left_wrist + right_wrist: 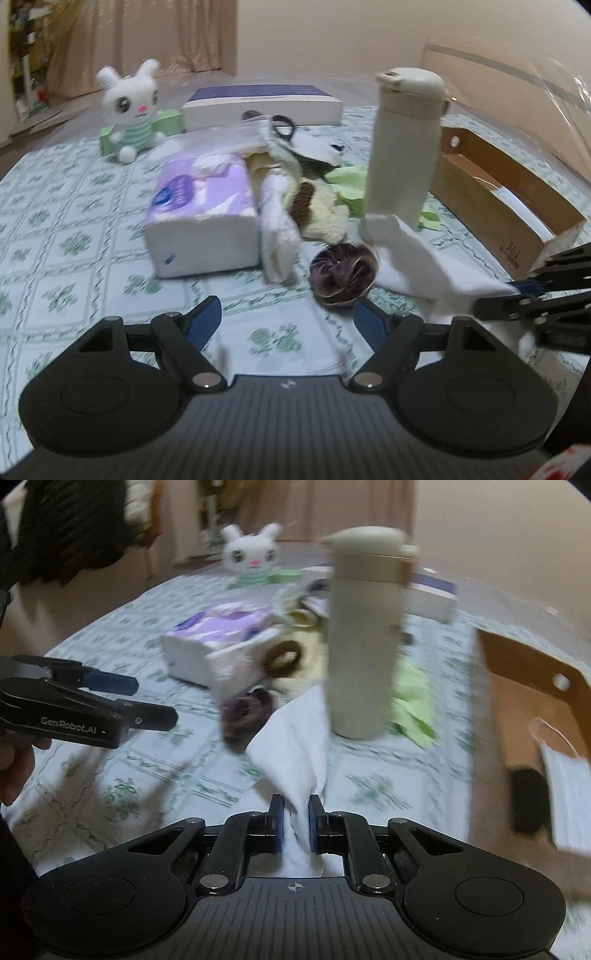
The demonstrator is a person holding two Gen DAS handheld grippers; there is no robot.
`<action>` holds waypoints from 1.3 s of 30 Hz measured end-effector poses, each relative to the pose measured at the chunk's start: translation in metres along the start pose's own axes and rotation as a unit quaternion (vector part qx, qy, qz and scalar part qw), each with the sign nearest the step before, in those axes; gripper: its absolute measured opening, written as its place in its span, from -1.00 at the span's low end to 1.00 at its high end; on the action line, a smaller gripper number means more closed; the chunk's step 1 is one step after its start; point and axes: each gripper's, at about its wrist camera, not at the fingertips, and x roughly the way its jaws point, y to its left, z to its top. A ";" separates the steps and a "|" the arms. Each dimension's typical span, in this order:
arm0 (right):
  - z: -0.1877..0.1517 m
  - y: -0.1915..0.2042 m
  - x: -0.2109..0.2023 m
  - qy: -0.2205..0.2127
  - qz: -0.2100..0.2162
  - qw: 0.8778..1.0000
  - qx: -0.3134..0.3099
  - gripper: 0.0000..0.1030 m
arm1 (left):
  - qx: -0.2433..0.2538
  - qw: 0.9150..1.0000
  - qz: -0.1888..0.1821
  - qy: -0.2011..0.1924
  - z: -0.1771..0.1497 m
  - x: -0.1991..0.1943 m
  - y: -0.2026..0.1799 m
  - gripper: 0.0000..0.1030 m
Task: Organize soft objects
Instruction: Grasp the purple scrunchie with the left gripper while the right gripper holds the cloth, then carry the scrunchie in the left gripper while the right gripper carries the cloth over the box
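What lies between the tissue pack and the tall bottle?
In the left wrist view, between the tissue pack and the bottle lies a heap of soft items: white cloth and cream plush.

Tissue pack (pixel 201 218) left of a soft heap (pixel 314 206); bottle (pixel 400 147) upright to the right, cloth (pixel 424 266) at its base. Scrunchie (pixel 343 273) in front, between pack and cloth. Plush rabbit (pixel 129 107) behind left, flat box (pixel 262 103) behind; cardboard box (pixel 498 206) far right, possibly open.
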 end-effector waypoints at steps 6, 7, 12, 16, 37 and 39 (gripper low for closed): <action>-0.014 -0.021 -0.024 -0.010 -0.029 0.998 0.048 -0.75 | 0.047 0.998 -0.030 0.007 0.006 0.029 -0.024 0.42; -0.015 -0.024 -0.026 -0.009 -0.031 0.998 0.050 -0.75 | 0.055 0.998 -0.035 0.010 0.006 0.034 -0.028 0.42; -0.016 -0.027 -0.027 -0.007 -0.033 0.998 0.056 -0.75 | 0.063 0.997 -0.044 0.024 0.009 0.057 -0.040 0.29; -0.018 -0.030 -0.021 -0.004 -0.031 0.998 0.060 -0.75 | 0.057 0.997 -0.041 0.026 0.011 0.067 -0.043 -0.05; -0.015 -0.014 -0.050 -0.036 -0.032 0.997 0.056 -0.75 | 0.022 0.999 -0.021 0.015 -0.004 -0.016 -0.041 -0.66; -0.015 -0.010 -0.059 -0.043 -0.034 0.997 0.055 -0.75 | 0.020 1.000 -0.021 0.011 -0.004 -0.026 -0.043 -0.66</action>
